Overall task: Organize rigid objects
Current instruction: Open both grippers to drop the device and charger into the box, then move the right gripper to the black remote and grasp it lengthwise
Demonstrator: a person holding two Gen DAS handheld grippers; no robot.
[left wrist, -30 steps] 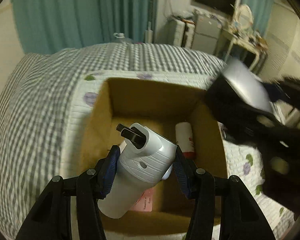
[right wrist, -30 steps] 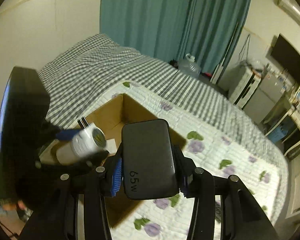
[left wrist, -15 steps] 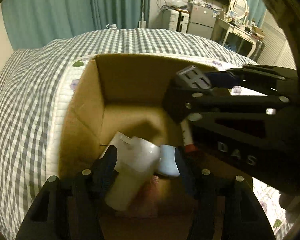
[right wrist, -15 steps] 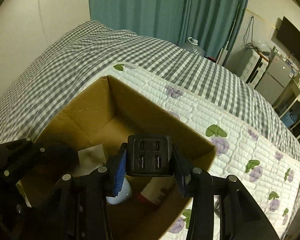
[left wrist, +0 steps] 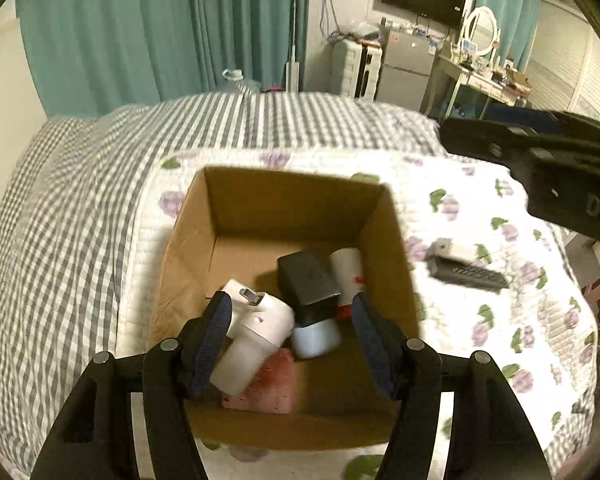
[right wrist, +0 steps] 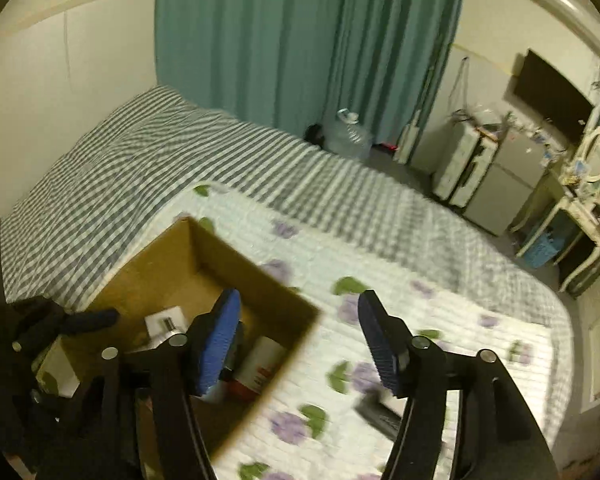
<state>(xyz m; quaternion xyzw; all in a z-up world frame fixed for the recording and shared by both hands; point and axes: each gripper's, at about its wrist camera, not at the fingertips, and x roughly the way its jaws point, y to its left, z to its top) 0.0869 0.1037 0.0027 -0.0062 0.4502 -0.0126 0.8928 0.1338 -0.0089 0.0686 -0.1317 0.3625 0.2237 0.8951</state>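
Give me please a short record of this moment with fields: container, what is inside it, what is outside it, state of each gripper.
container: open brown cardboard box on the floral quilt
inside: white plastic bottle with dark spout, black rectangular charger block, white tube with red cap, pale blue rounded item, pink flat packet
outside: dark flat remote-like device on the quilt
left gripper: jaws open, empty, over the box
right gripper: jaws open, empty

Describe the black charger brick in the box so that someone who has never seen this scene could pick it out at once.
On the bed's floral quilt stands an open brown cardboard box. The glossy black rectangular charger brick lies in its right half, leaning on a pale blue rounded object beside a white tube with red print. It is the box's only black item.
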